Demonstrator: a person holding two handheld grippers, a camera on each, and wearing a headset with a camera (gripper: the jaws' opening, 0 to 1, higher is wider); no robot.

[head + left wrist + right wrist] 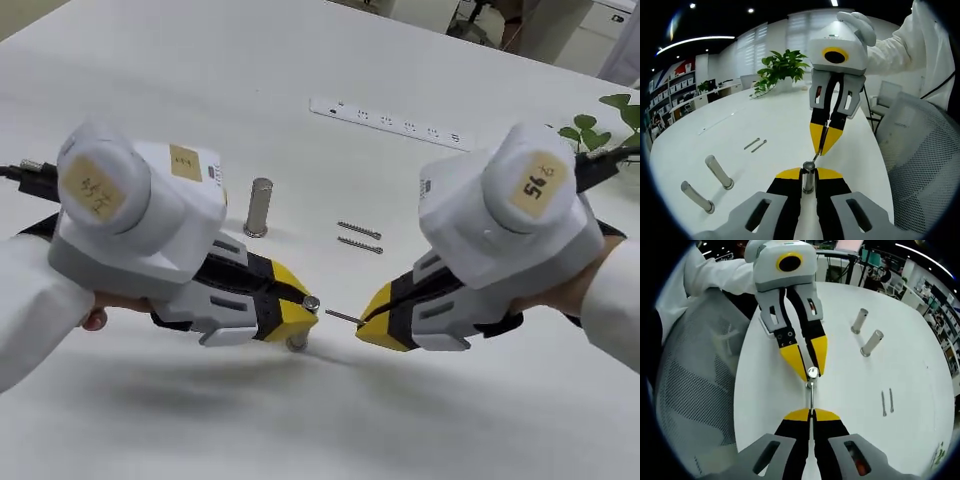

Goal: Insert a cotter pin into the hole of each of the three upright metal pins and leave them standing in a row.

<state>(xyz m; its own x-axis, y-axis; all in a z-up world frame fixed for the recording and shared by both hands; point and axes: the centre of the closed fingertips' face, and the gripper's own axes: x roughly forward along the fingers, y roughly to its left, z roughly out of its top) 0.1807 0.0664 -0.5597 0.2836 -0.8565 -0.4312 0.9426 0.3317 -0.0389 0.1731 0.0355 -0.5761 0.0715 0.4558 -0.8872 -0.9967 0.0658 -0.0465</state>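
Observation:
My left gripper (298,318) is shut on an upright metal pin (309,304), whose base (297,343) rests on the white table. From the right, my right gripper (368,320) is shut on a thin cotter pin (343,317) and points it at the pin's top. In the left gripper view the cotter pin's tip (815,157) touches the head of the held pin (808,179). The right gripper view has the cotter pin (811,396) meeting the pin head (813,372). Two more metal pins (859,320) (872,342) stand apart. Two spare cotter pins (360,238) lie side by side.
A white power strip (390,120) lies at the far side of the table (200,60). A green plant (605,120) stands at the right edge. A mesh office chair (920,150) is beside the table. One free pin (259,207) stands just behind my left gripper.

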